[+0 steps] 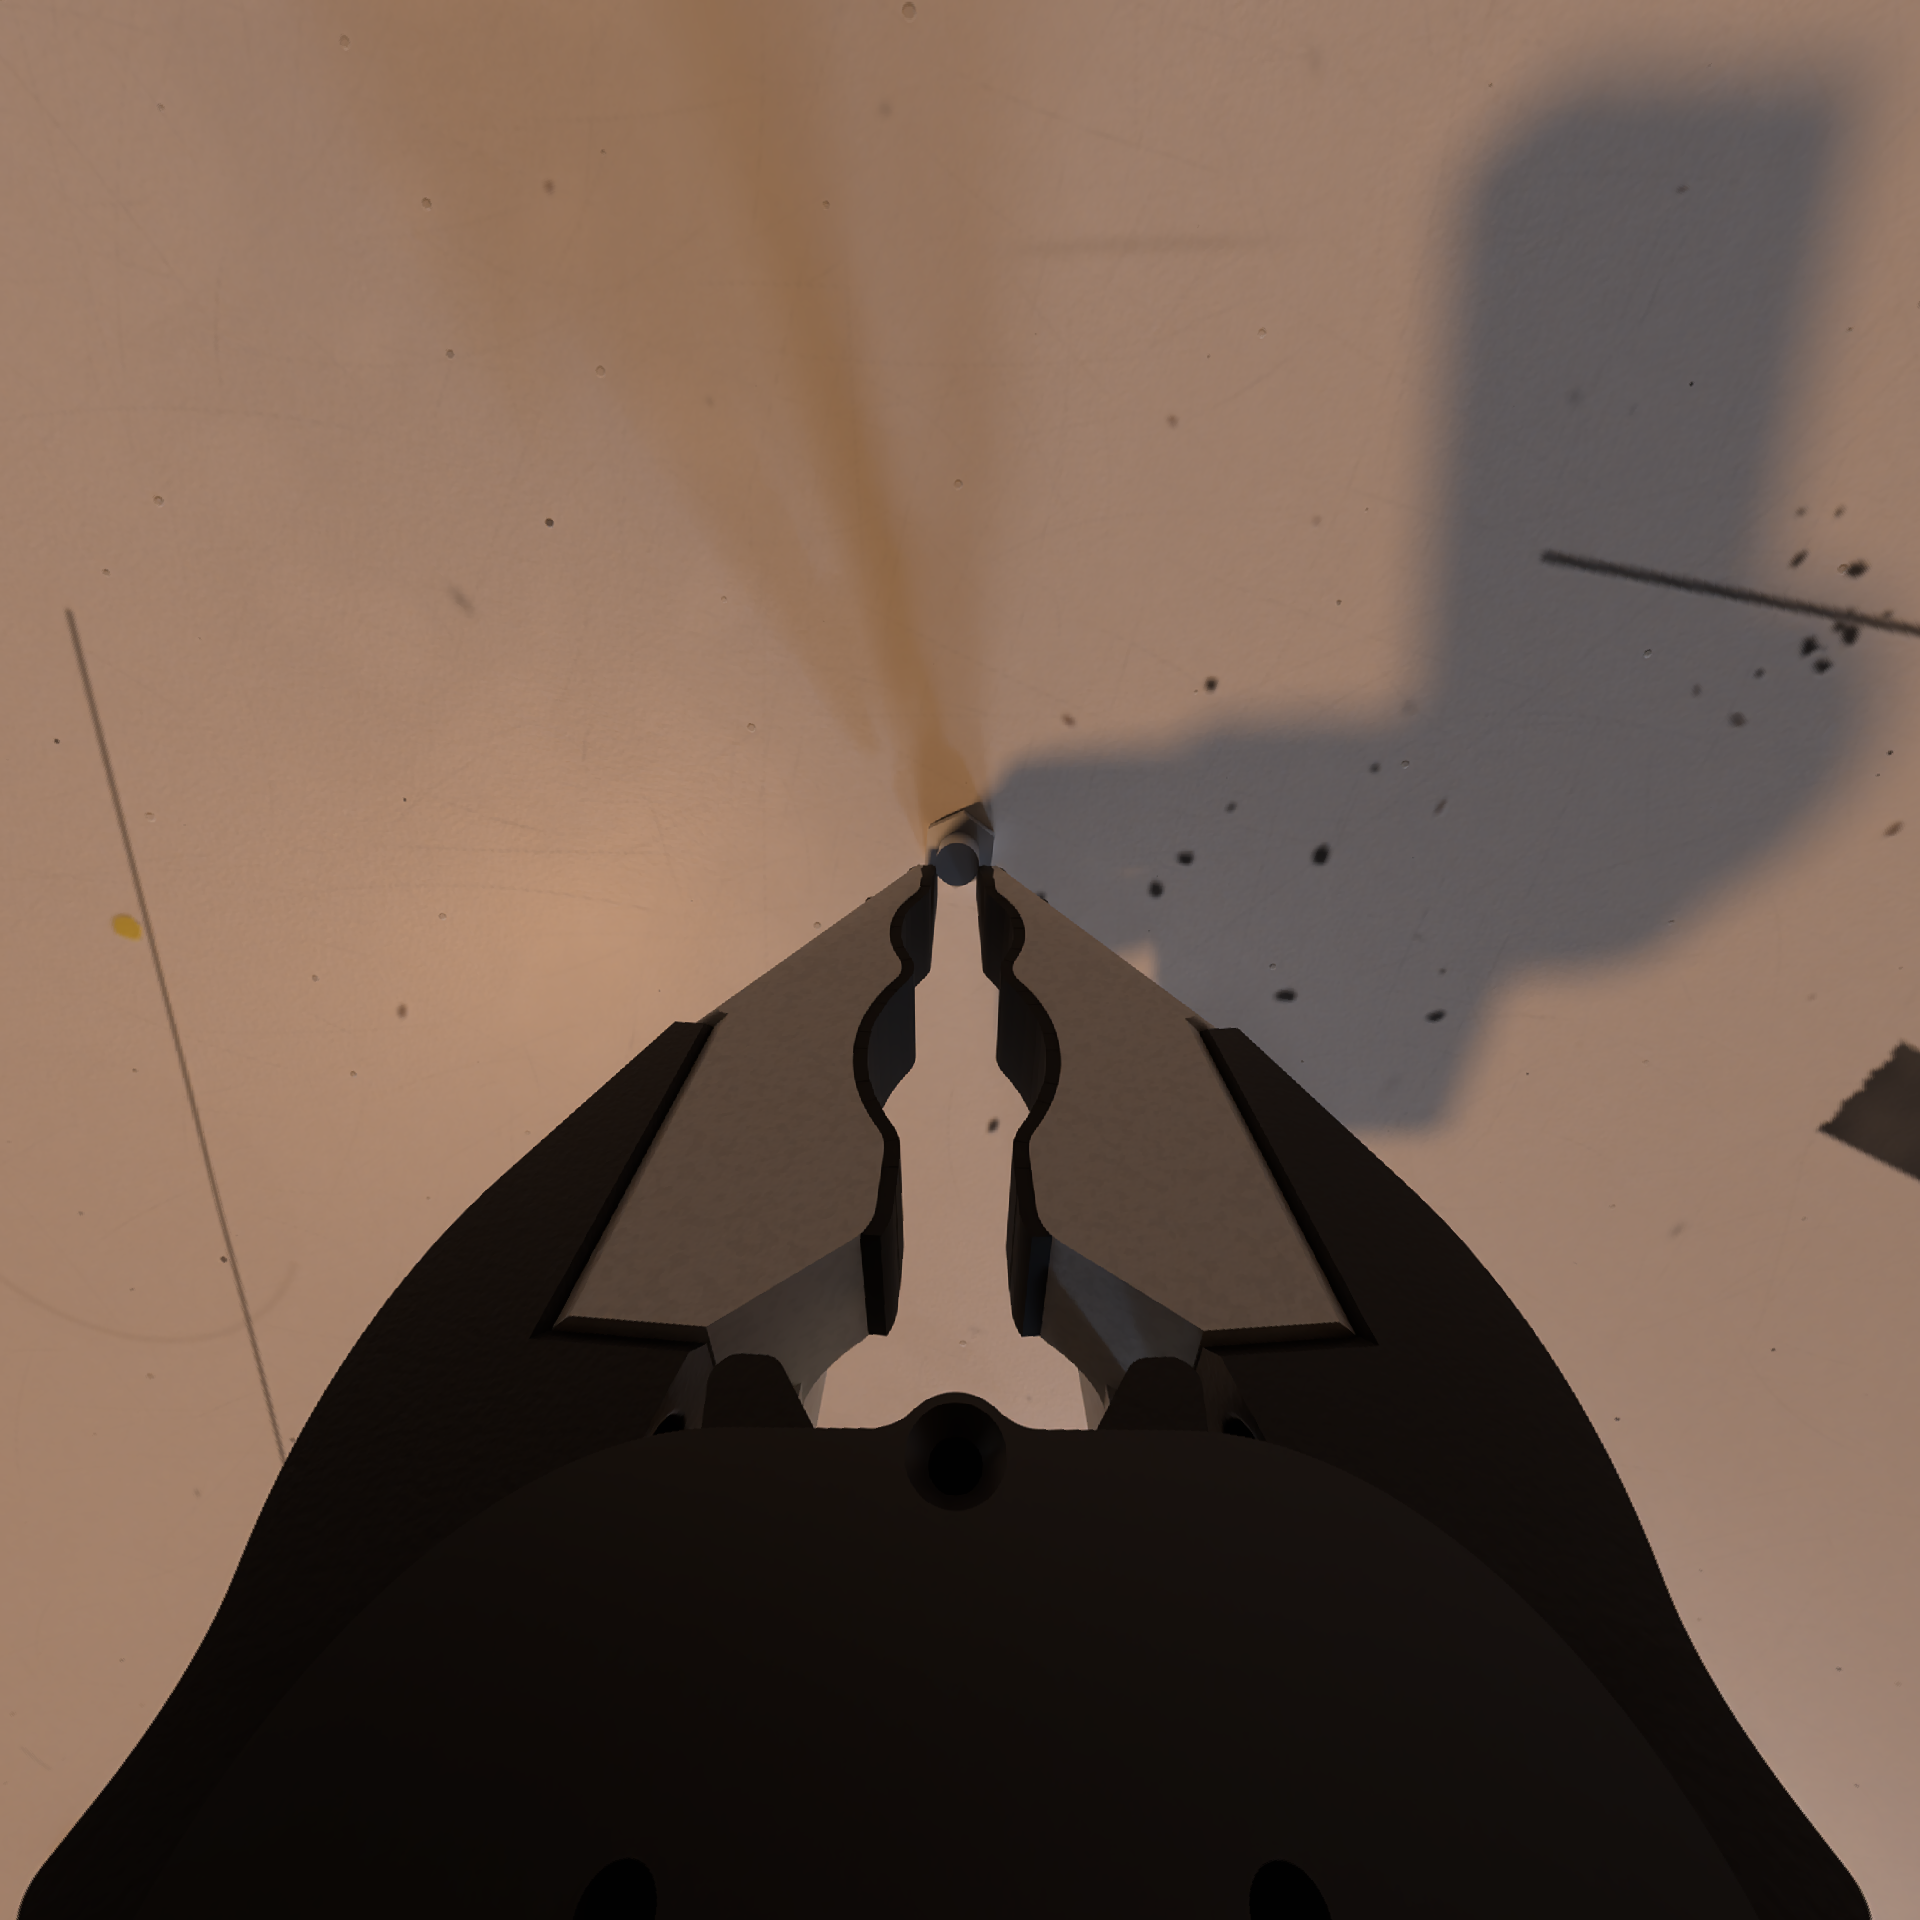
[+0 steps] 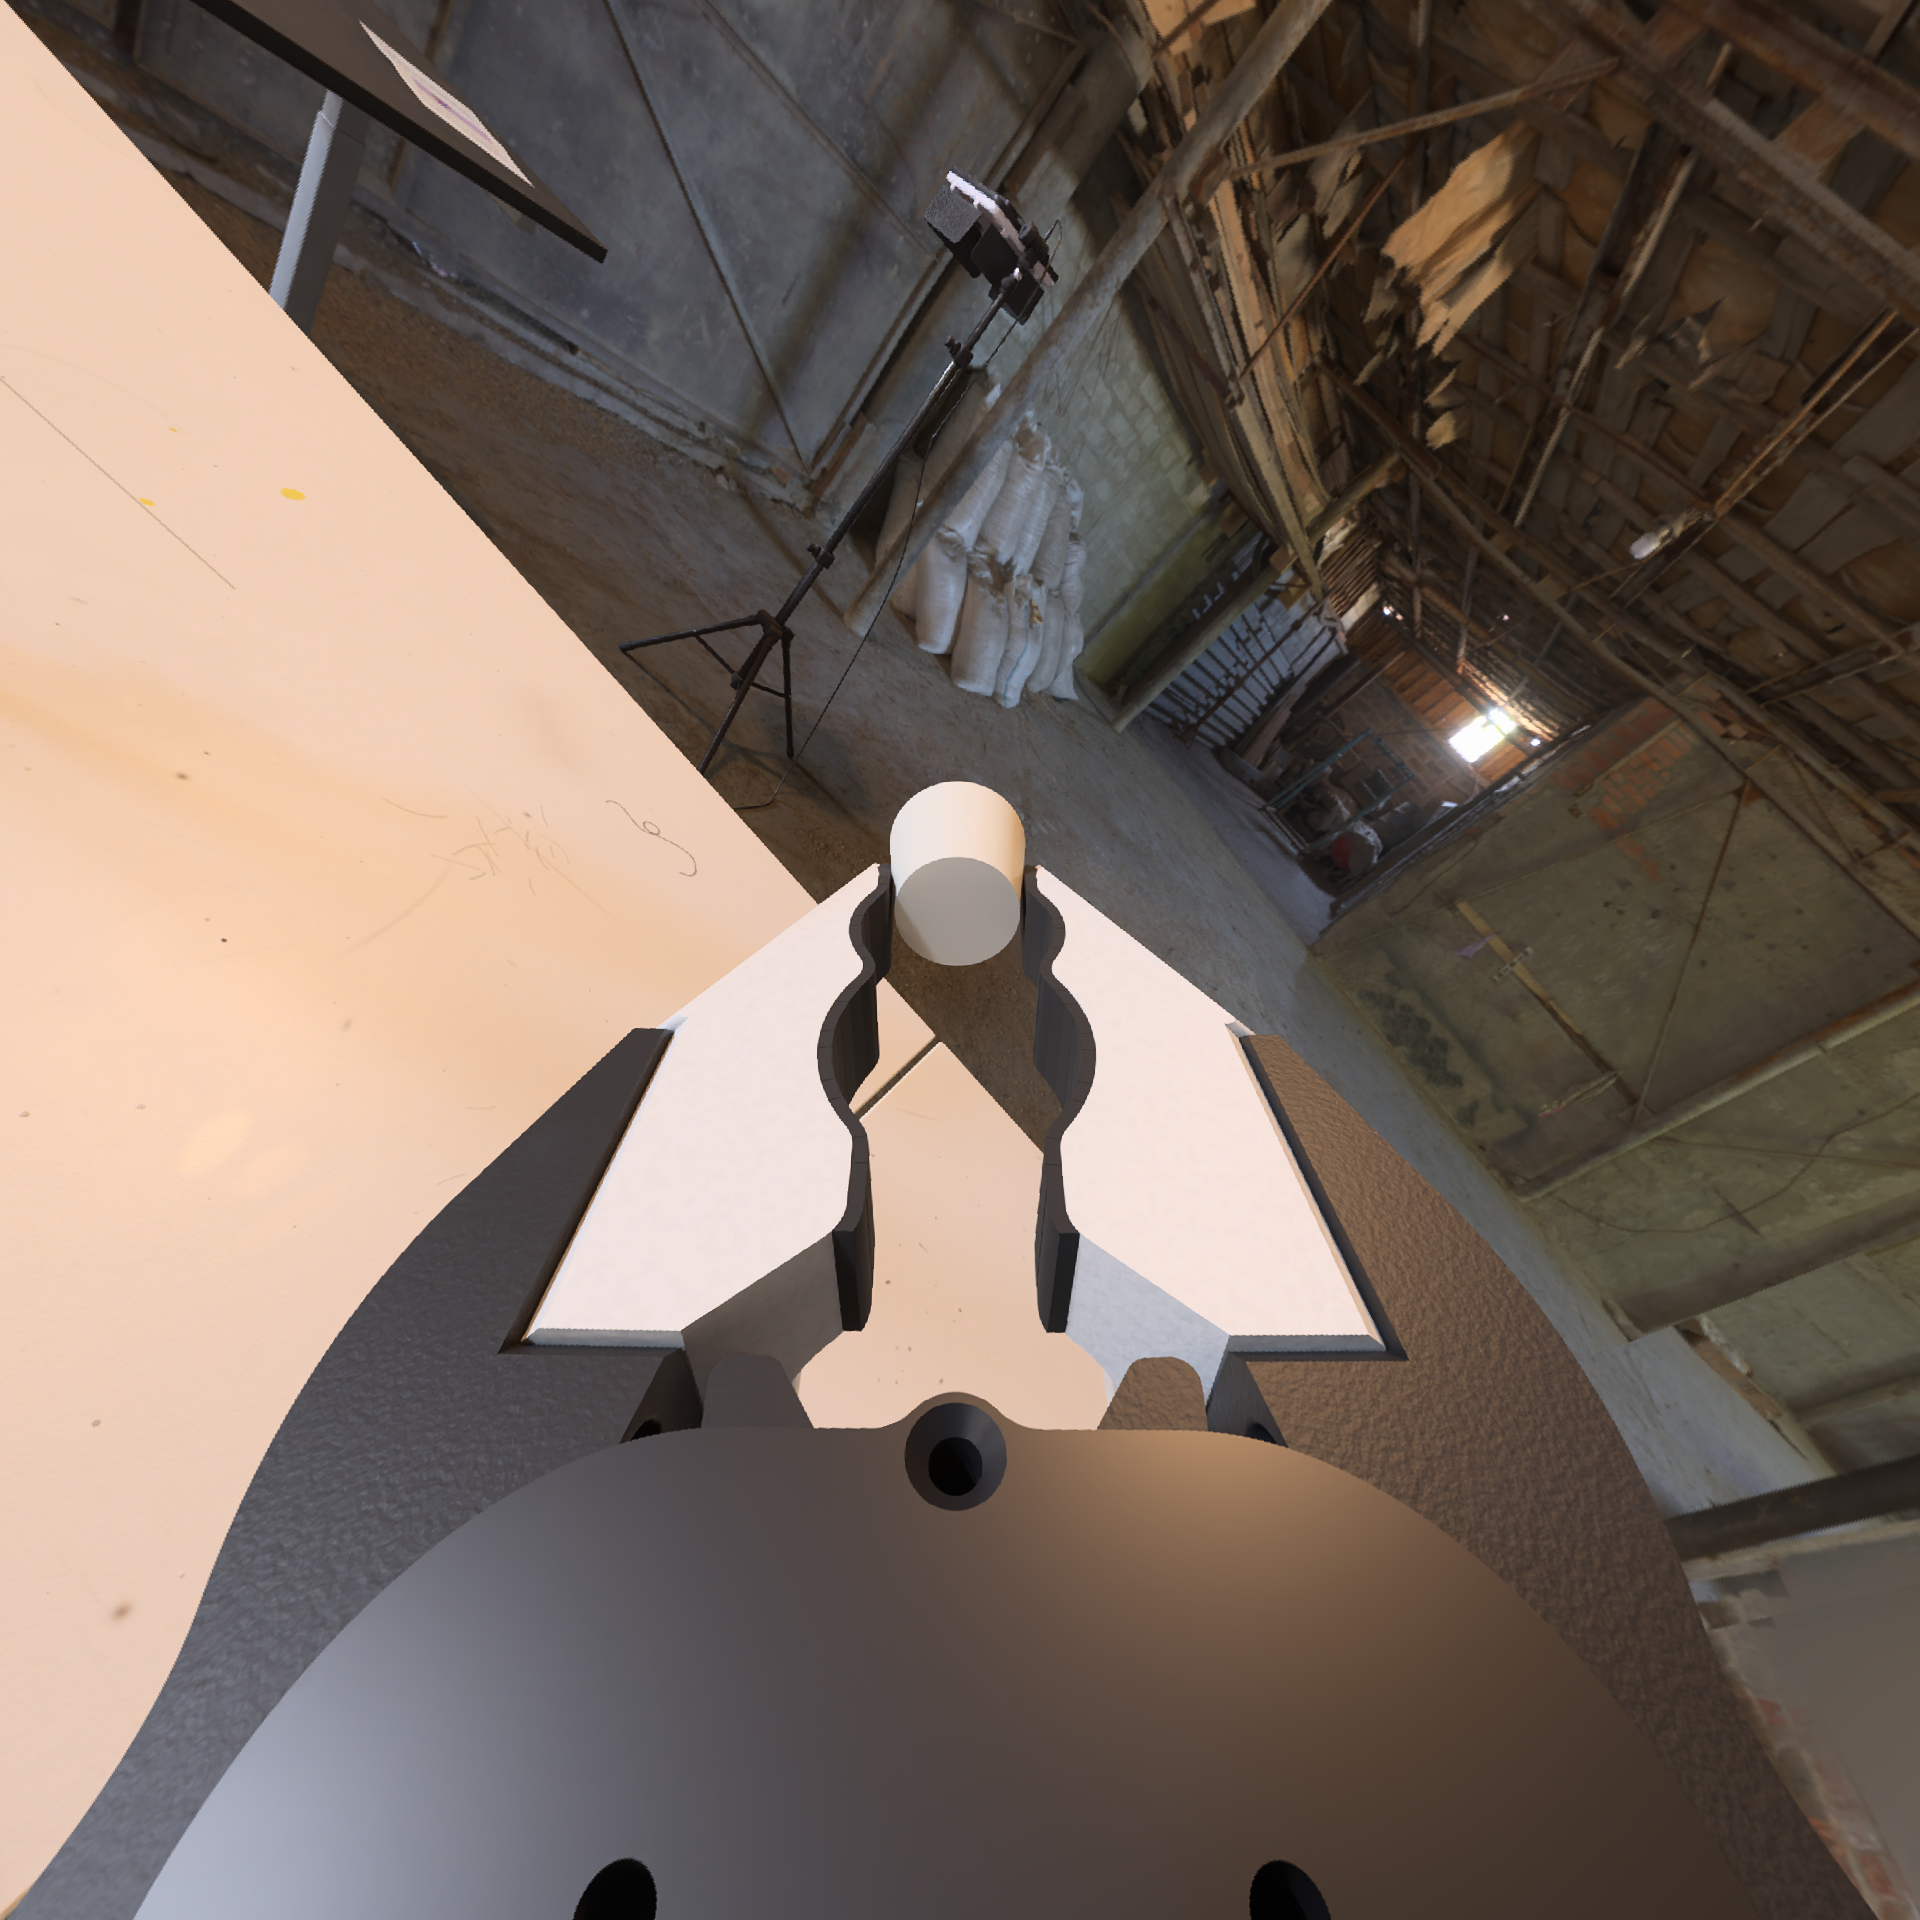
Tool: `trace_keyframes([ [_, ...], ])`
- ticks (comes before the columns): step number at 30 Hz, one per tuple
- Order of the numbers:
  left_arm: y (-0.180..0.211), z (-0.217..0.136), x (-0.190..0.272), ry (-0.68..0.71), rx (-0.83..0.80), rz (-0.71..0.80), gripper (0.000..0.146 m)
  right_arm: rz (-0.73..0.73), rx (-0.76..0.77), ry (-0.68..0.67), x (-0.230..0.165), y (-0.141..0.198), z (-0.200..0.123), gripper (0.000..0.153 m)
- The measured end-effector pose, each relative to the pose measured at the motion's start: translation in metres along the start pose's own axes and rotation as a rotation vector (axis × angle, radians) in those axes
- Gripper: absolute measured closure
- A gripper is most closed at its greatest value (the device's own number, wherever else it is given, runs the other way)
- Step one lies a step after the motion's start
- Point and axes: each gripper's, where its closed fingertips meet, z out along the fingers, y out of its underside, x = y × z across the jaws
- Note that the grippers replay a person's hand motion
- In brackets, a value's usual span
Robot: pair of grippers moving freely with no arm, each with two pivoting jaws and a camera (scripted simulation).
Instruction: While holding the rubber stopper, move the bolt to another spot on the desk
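In the left wrist view my left gripper (image 1: 956, 873) points down at the beige desk (image 1: 520, 520) and is shut on a small grey metal bolt (image 1: 957, 852), pinched at the fingertips with its head toward the desk. Whether the bolt touches the desk I cannot tell. In the right wrist view my right gripper (image 2: 958, 883) is shut on a white rubber stopper (image 2: 956, 878), a short tapered cylinder held between the fingertips. It is held beyond the desk's edge (image 2: 623, 665), above the floor.
The desk carries dark specks (image 1: 1320, 854), a thin dark line (image 1: 1714, 594) and a grey patch (image 1: 1881, 1122) at the right. A large gripper shadow (image 1: 1558, 675) lies right of the bolt. Off the desk stand a tripod (image 2: 821, 582), stacked sacks (image 2: 997, 582) and another table (image 2: 416, 114).
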Motion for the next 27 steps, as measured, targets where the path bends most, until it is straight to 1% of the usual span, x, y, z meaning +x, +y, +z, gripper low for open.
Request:
trace_keyframes([
  [6,0.002,-0.002,-0.003,-0.035,0.011,0.012,0.139,0.002,-0.001,-0.001,0.000,0.001,0.000,0.129],
  [9,0.001,-0.009,-0.005,-0.048,0.038,0.001,0.139,0.004,-0.004,-0.003,0.000,0.002,0.001,0.129],
  [12,-0.006,-0.026,-0.010,-0.080,0.072,-0.003,0.139,0.009,-0.005,-0.004,0.000,0.003,0.002,0.129],
  [15,-0.020,-0.052,-0.018,-0.123,0.110,0.007,0.139,0.014,-0.003,-0.003,0.001,0.003,0.002,0.129],
  [18,-0.047,-0.083,-0.025,-0.170,0.150,0.045,0.139,0.023,0.001,0.000,0.004,0.003,0.000,0.129],
  [22,-0.106,-0.117,-0.023,-0.182,0.214,0.128,0.139,0.039,0.010,0.013,0.011,0.002,-0.006,0.129],
  [25,-0.161,-0.124,-0.010,-0.154,0.250,0.219,0.139,0.055,0.020,0.027,0.019,0.001,-0.013,0.129],
  [27,-0.200,-0.119,0.005,-0.118,0.272,0.288,0.139,0.066,0.029,0.036,0.026,0.001,-0.019,0.129],
])
